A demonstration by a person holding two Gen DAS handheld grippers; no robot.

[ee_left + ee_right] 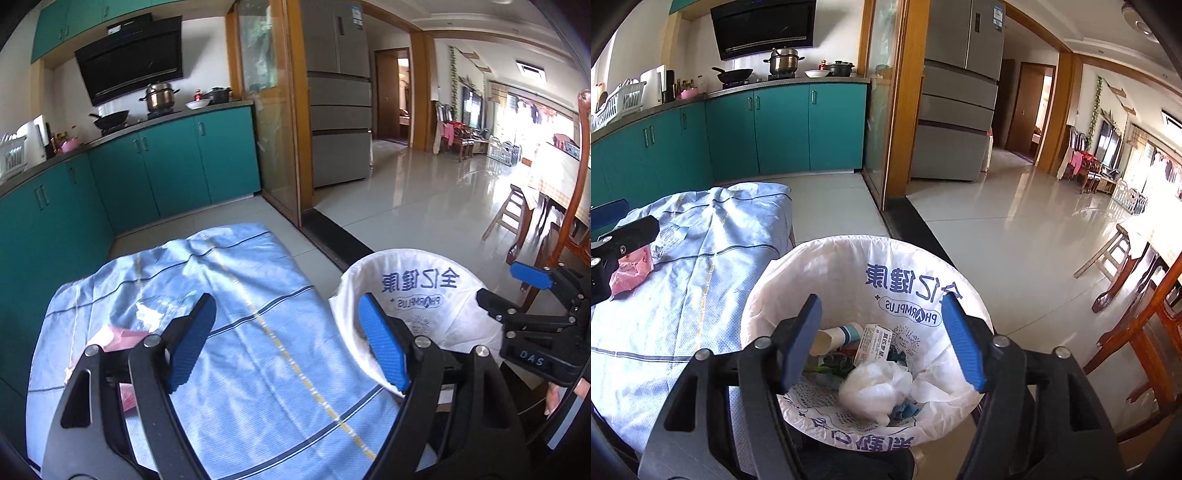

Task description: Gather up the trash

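My right gripper [881,302] is open over the trash bin lined with a white printed bag [849,254], with nothing between its pads. Below it in the bin lie a crumpled white plastic wad [875,384], a paper cup [834,336] and a small printed box [873,343]. My left gripper [286,306] stands open and empty above the blue cloth-covered table [240,280]. A pink wrapper [110,338] and a clear plastic scrap [151,314] lie on the cloth to its left. The bin [424,295] stands at the table's right edge.
Teal kitchen cabinets [166,162] run behind and left of the table. A fridge [340,110] and a doorway sit beyond. Wooden chairs [1137,332] and a dining table stand right of the bin on the glossy tiled floor [1015,229].
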